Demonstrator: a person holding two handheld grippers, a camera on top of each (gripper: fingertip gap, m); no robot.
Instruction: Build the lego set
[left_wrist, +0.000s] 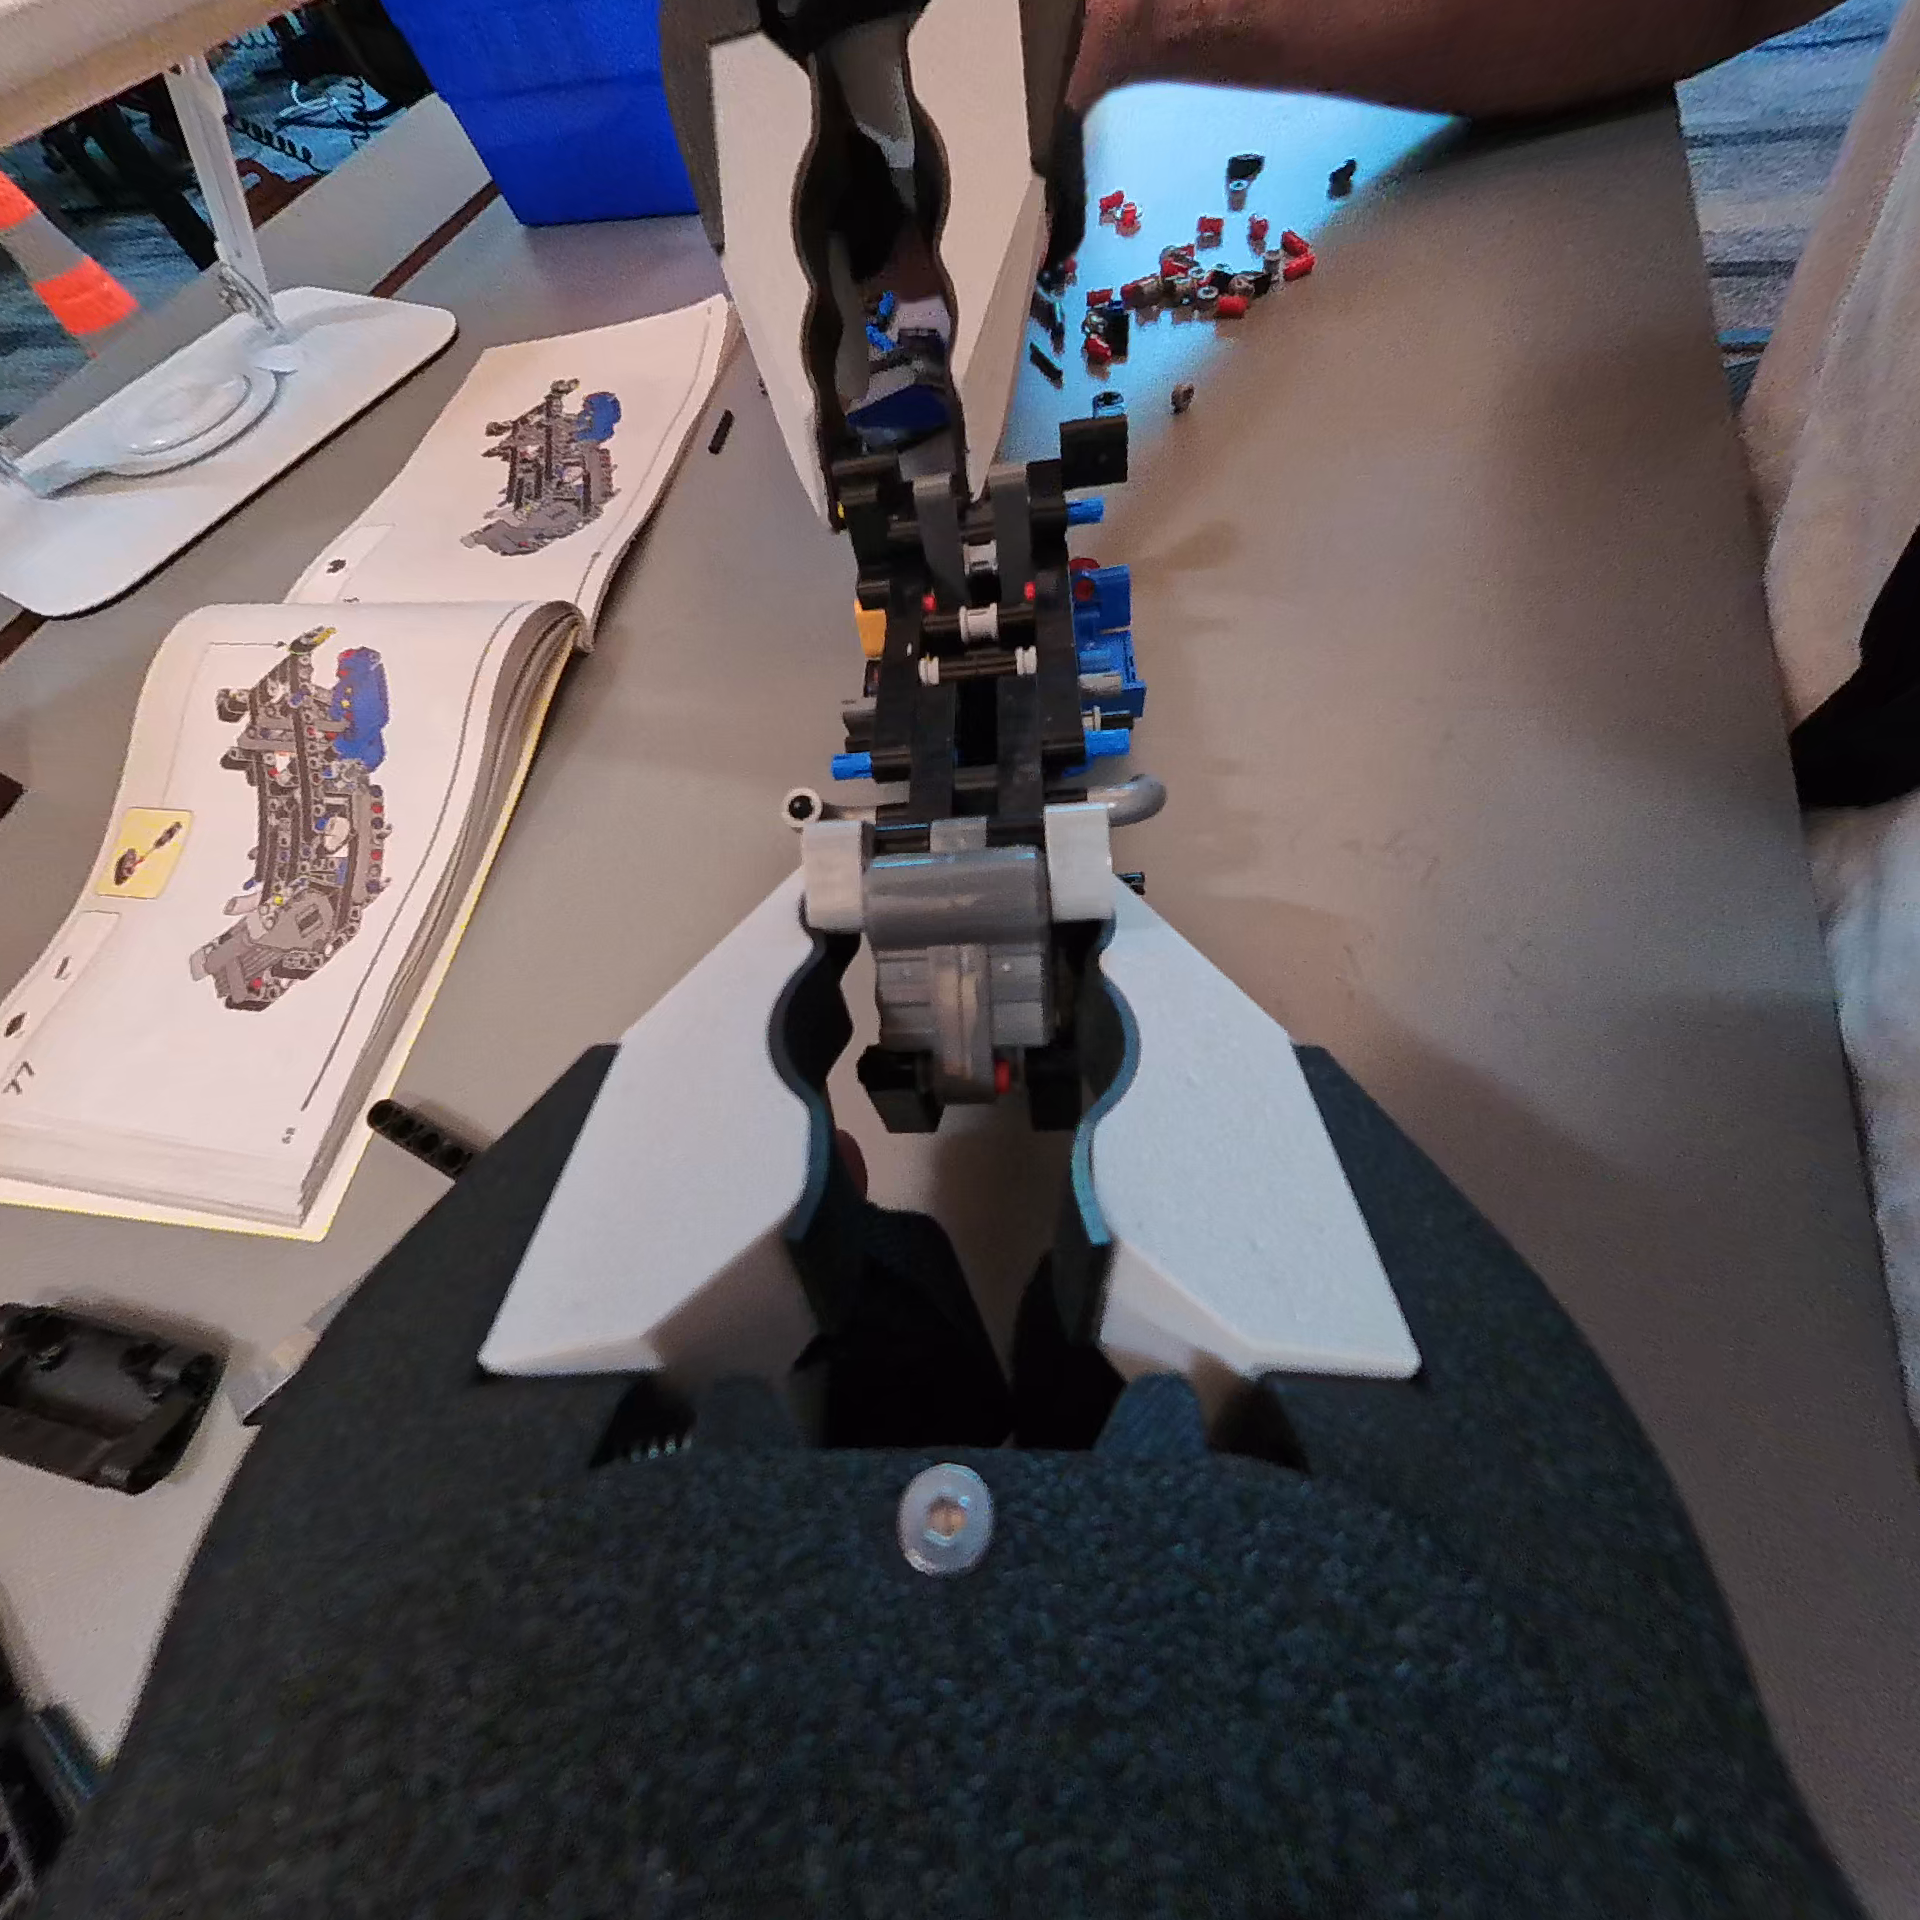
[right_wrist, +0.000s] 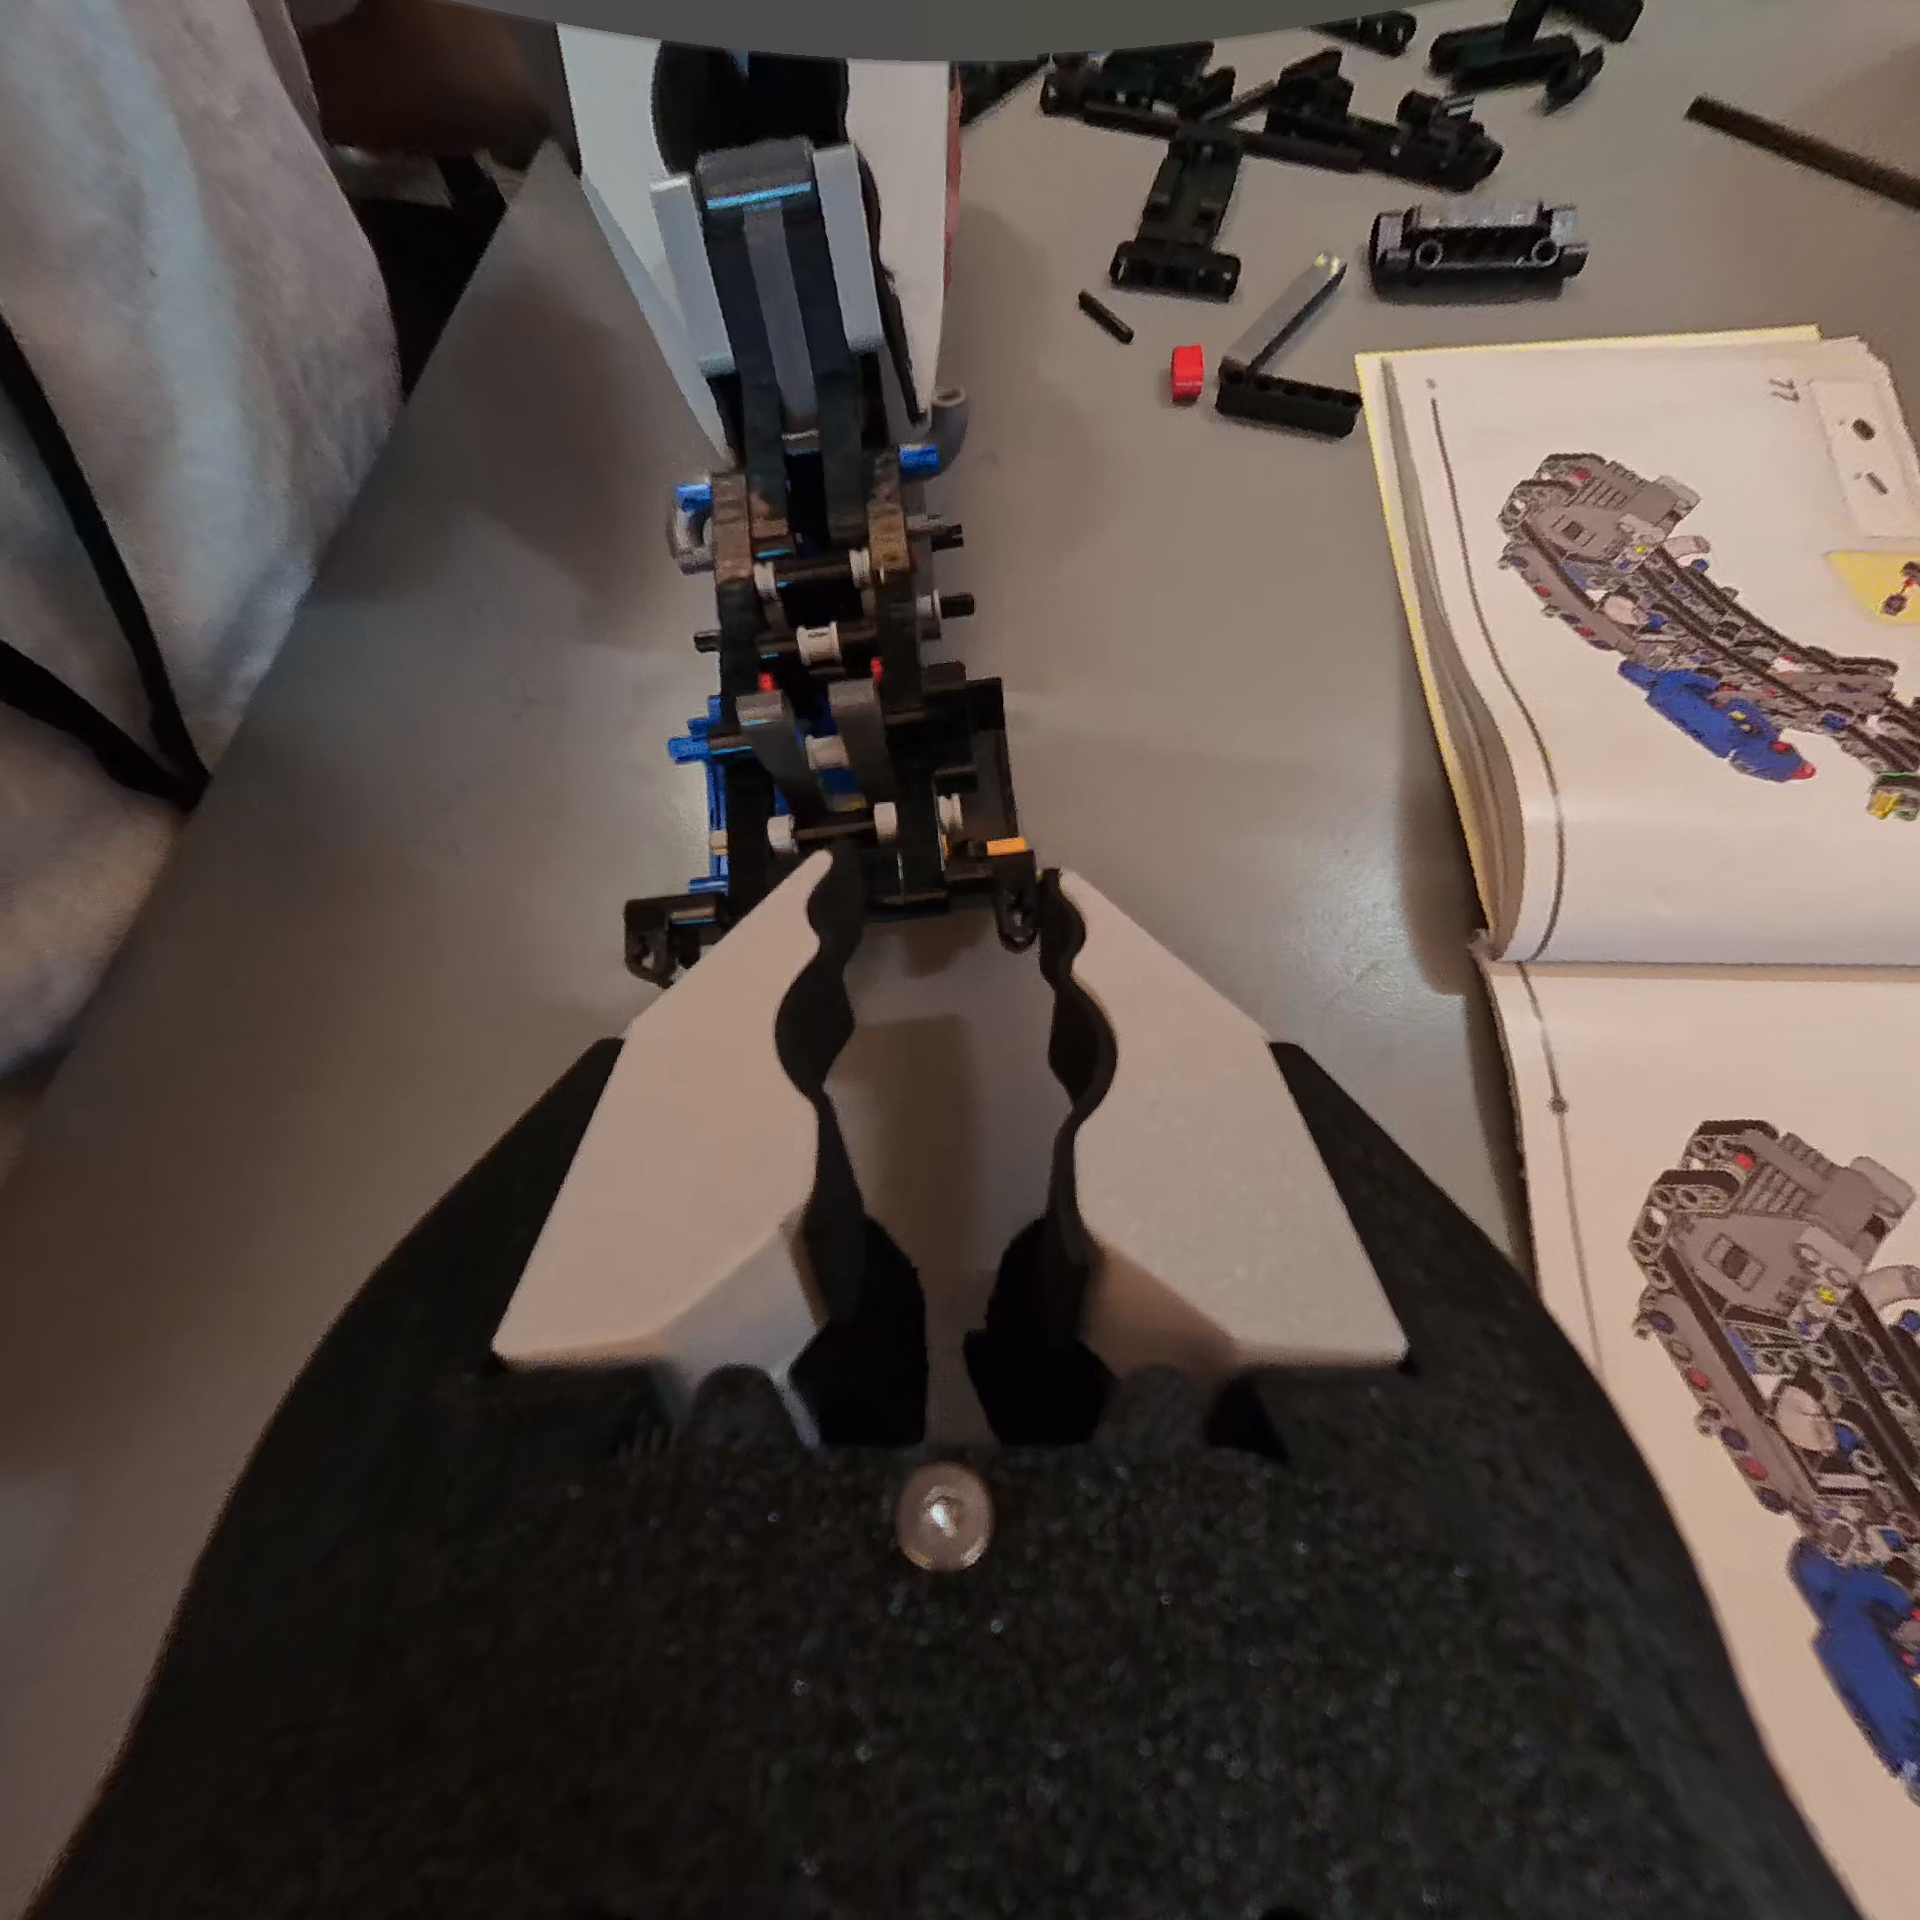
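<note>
— Where's the model now?

— Lying lengthwise on the grey table (left_wrist: 1455, 727), strung between the two tongs. The left gripper (left_wrist: 956, 894) has its jaws drawn in on the grey end of the lego chassis (left_wrist: 966, 675); that end sits wedged between the pads, so I'd call it held.

— And the other one?

— The right gripper (right_wrist: 940, 883) meets the far black end. Its jaws are parted, tips at or just beside the frame. Whether they pinch anything, I can't tell from here.

— So what makes this step go well?

— My guess: keep the left grip steady and level, so the long frame doesn't twist, and let the right one press or seat squarely along the beams. Those little pins and axles look easy to skew.

— Anything in the way?

— The open instruction booklet (left_wrist: 260, 883) lies near, on the left side. Loose black beams (right_wrist: 1299, 135) sit beyond it, a scatter of red and black small parts (left_wrist: 1195, 281) farther off, well apart from the model. An arm (left_wrist: 1403, 52) reaches across the top.
</note>
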